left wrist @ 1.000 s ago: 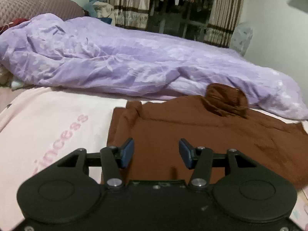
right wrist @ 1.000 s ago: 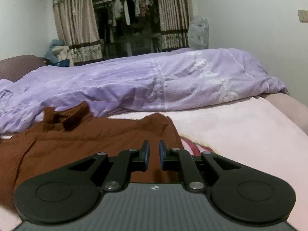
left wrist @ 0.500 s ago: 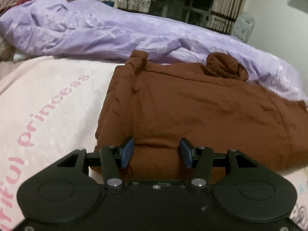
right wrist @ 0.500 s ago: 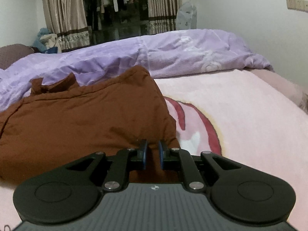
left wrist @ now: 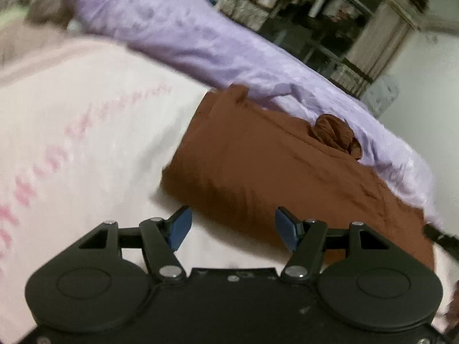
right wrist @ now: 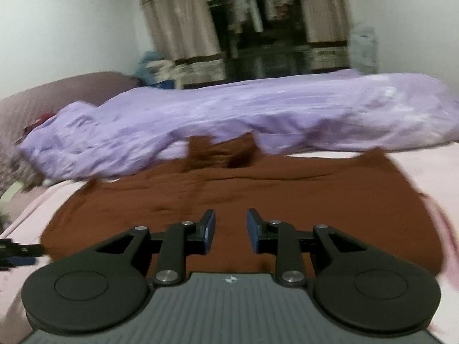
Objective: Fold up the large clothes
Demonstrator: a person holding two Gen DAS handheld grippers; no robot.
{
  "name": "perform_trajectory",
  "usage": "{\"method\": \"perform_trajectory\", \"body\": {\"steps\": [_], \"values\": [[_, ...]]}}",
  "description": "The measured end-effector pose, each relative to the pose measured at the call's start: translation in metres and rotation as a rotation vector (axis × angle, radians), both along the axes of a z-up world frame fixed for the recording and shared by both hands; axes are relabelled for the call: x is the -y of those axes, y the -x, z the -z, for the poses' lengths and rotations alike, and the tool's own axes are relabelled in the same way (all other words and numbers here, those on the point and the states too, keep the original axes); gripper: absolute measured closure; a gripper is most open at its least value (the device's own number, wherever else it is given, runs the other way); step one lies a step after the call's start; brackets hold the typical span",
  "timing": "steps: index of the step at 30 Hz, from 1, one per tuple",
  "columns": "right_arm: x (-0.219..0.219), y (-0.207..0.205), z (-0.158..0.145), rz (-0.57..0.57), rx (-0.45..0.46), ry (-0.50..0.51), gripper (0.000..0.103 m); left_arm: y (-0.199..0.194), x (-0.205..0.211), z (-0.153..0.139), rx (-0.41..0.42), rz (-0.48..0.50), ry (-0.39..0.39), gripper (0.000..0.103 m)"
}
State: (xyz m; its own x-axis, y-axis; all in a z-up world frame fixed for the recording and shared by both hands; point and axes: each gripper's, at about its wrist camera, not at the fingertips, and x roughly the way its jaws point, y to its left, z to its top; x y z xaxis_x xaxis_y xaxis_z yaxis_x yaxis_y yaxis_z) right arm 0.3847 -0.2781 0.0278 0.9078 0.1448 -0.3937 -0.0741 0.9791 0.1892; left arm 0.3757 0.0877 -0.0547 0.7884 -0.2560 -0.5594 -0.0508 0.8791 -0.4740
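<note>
A brown garment [left wrist: 275, 166] lies folded flat on a pink bedspread [left wrist: 86, 132], its bunched collar [left wrist: 335, 136] toward the far side. My left gripper [left wrist: 233, 229] hovers at its near left edge, jaws opening, nothing pressed between the blue pads; the view is tilted. In the right wrist view the same brown garment [right wrist: 258, 192] spreads across the middle. My right gripper [right wrist: 231, 230] sits over its near edge, jaws opening, with only cloth below the gap. The other gripper's tip [right wrist: 17, 253] shows at the far left.
A crumpled purple duvet [right wrist: 229, 123] runs along the far side of the bed behind the garment. A mauve headboard [right wrist: 66, 94] stands at the left. Curtains and a dark window [right wrist: 252, 31] fill the back wall. Pink lettering [left wrist: 37, 177] marks the bedspread.
Both grippers' jaws have widened. The left wrist view has rolled and dropped toward the garment's left edge. The right gripper has swung left, from the garment's right corner to its middle.
</note>
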Motion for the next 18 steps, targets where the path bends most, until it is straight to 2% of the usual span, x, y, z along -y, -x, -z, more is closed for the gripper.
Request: {"method": "perform_trajectory", "body": {"steps": [4,10,18], "values": [[-0.027,-0.016,0.009,-0.012,-0.025,-0.01,0.071,-0.007,-0.005,0.013,-0.01,-0.023,0.124,0.038],[-0.034,-0.035,0.037,0.018,-0.115,-0.022,0.071,-0.024,-0.007,0.031,-0.047,-0.069,0.219,0.037],[-0.029,-0.034,0.047,0.002,-0.117,-0.024,0.071,-0.041,-0.025,0.04,0.015,-0.149,0.364,0.035]]}}
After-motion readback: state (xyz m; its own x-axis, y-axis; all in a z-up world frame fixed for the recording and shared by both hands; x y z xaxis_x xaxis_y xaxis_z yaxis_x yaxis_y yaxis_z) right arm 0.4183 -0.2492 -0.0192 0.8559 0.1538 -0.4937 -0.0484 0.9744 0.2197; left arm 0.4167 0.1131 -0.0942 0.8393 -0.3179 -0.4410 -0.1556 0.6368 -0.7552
